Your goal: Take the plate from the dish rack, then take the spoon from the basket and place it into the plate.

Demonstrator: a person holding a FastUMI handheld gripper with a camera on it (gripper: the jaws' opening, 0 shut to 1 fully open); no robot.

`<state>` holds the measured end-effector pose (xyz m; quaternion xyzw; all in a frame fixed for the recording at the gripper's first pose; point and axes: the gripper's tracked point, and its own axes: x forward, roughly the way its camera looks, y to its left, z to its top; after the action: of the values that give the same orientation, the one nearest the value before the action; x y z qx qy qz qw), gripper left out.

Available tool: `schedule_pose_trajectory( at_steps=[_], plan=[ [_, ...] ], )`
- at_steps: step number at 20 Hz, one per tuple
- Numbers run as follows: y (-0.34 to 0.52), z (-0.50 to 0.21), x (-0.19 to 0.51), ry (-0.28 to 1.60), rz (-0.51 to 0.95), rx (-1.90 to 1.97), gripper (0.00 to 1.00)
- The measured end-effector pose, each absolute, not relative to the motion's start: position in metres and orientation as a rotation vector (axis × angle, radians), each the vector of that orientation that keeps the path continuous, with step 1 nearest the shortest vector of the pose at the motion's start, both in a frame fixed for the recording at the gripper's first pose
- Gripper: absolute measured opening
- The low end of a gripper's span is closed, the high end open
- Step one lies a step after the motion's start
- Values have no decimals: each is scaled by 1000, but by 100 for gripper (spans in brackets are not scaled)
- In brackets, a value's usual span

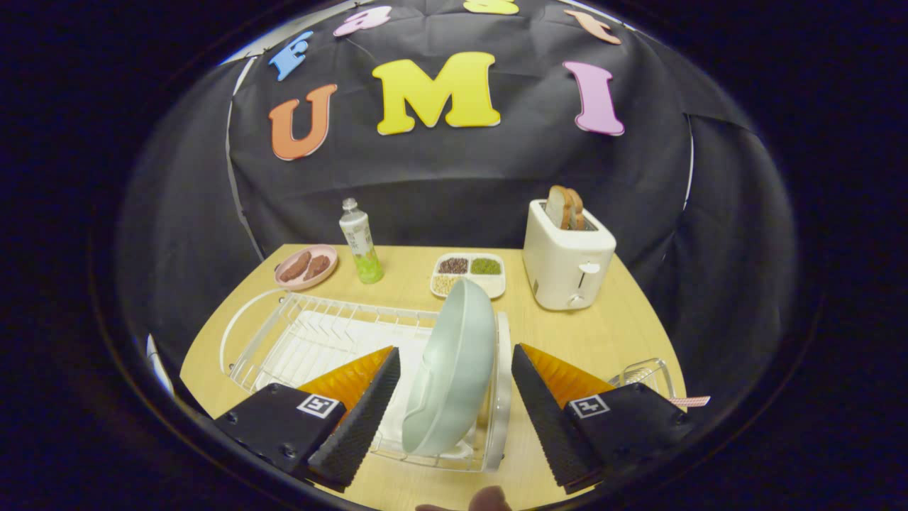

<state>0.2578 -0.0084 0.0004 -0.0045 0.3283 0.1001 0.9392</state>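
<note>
Table [610, 333] wood, black cloth wall | tool [454, 397] open, fingers astride upright plate [454, 362] in rack [298, 333]

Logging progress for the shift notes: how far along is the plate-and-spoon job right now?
Nothing is finished yet. The pale green plate stands on edge in the white dish rack. In hand: the open gripper straddles the plate, fingers either side, not pressing. Left: grip and lift the plate out, then fetch the spoon from the wire basket and place it in the plate.
</note>
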Motion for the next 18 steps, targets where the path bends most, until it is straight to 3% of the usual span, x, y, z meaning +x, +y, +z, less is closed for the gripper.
schedule_pose_trajectory(
  at_steps=[3, 11, 12, 13, 18],
  plan=[
    [-1, -22, 272, 759, 193, 16, 100],
    [14, -18, 274, 784, 125, -38, 65],
    [16, -17, 274, 781, 109, -44, 54],
    [15, -16, 273, 783, 85, -54, 49],
    [7, 12, 272, 714, -1, -96, 39]
  ],
)
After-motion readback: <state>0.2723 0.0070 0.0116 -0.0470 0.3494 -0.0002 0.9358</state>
